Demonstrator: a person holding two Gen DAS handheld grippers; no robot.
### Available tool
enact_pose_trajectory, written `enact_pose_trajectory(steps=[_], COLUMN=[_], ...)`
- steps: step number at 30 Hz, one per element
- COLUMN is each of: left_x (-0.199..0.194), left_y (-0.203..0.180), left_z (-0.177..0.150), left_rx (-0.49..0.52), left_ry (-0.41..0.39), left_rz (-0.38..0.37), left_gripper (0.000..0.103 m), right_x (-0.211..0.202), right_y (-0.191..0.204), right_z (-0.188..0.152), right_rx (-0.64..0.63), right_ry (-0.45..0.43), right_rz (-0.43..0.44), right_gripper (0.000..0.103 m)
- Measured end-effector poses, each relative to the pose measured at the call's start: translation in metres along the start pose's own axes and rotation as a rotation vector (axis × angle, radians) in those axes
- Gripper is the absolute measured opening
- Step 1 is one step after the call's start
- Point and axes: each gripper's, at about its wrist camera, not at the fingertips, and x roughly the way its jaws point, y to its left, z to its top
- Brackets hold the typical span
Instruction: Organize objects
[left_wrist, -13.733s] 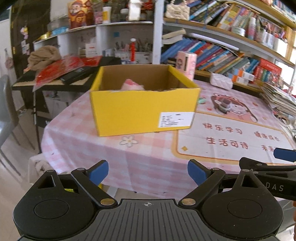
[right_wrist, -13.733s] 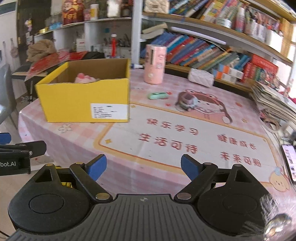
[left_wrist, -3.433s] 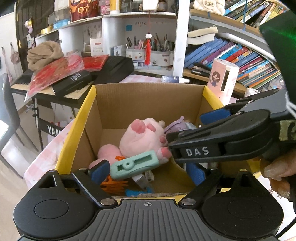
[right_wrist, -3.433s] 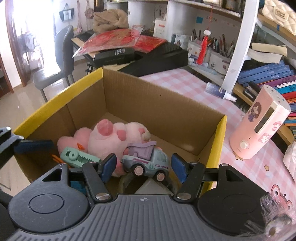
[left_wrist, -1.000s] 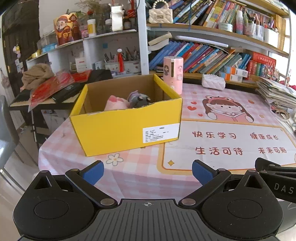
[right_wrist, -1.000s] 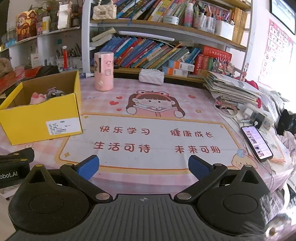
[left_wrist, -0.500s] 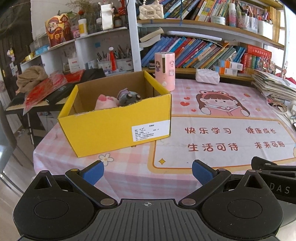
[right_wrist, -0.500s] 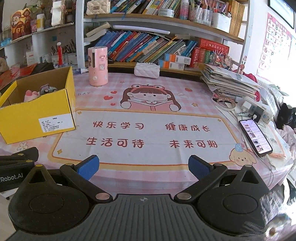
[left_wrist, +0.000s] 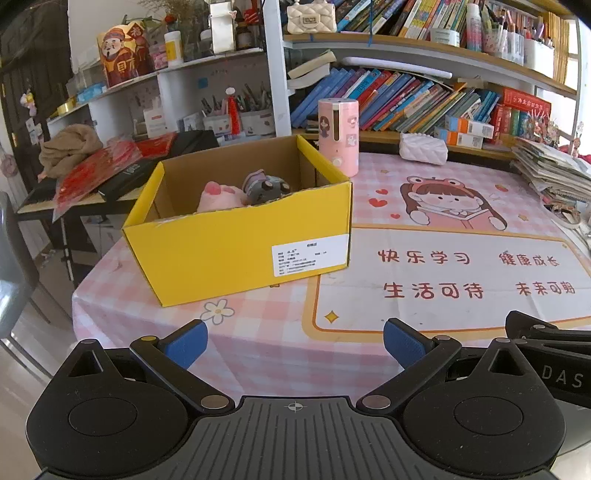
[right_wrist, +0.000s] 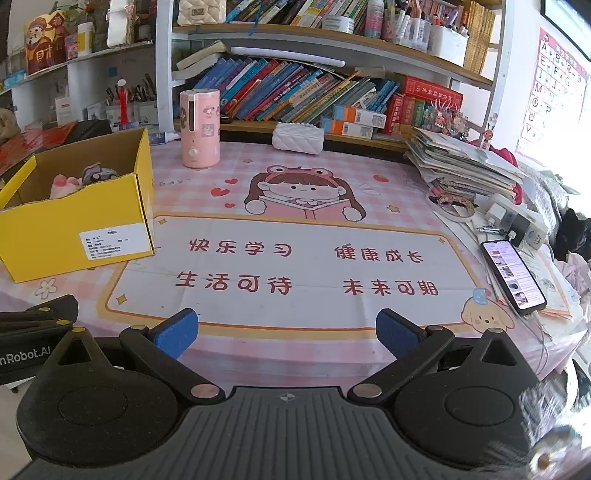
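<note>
A yellow cardboard box (left_wrist: 229, 251) stands on the left of the table; it also shows in the right wrist view (right_wrist: 70, 225). Inside it a pink plush toy (left_wrist: 218, 194) and a grey-purple toy truck (left_wrist: 266, 186) poke above the rim; both also show in the right wrist view, the plush (right_wrist: 62, 184) and the truck (right_wrist: 98, 172). My left gripper (left_wrist: 293, 343) is open and empty, held back off the table's near edge. My right gripper (right_wrist: 286, 332) is open and empty, over the near edge of the mat.
A pink cylinder appliance (right_wrist: 199, 129) and a white quilted pouch (right_wrist: 297, 137) stand at the table's back. A stack of papers (right_wrist: 465, 166), a power strip (right_wrist: 517, 221) and a lit phone (right_wrist: 513, 271) lie at the right. Bookshelves stand behind.
Both grippers have drawn back from the box to the table's near side, open and empty. In the last second the views shifted only slightly.
</note>
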Motion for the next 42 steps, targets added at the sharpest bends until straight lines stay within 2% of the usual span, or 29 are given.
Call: enact_pose_trajectory(steps=[19, 42], left_x=[-0.003, -0.0022], left_y=[-0.0003, -0.0023], left_z=[-0.0049, -0.0053], left_rx=[-0.001, -0.005], left_ry=[0.014, 0.005], left_rz=[0.033, 0.028], left_gripper=[0.102, 0.102], right_x=[-0.0053, -0.0015], right_y=[0.0025, 0.0032], right_z=[-0.0022, -0.0034], right_rx=[-0.008, -0.016], right_ry=[-0.005, 0.016], right_rz=[0.008, -0.018], right_gripper=[0.103, 0.103])
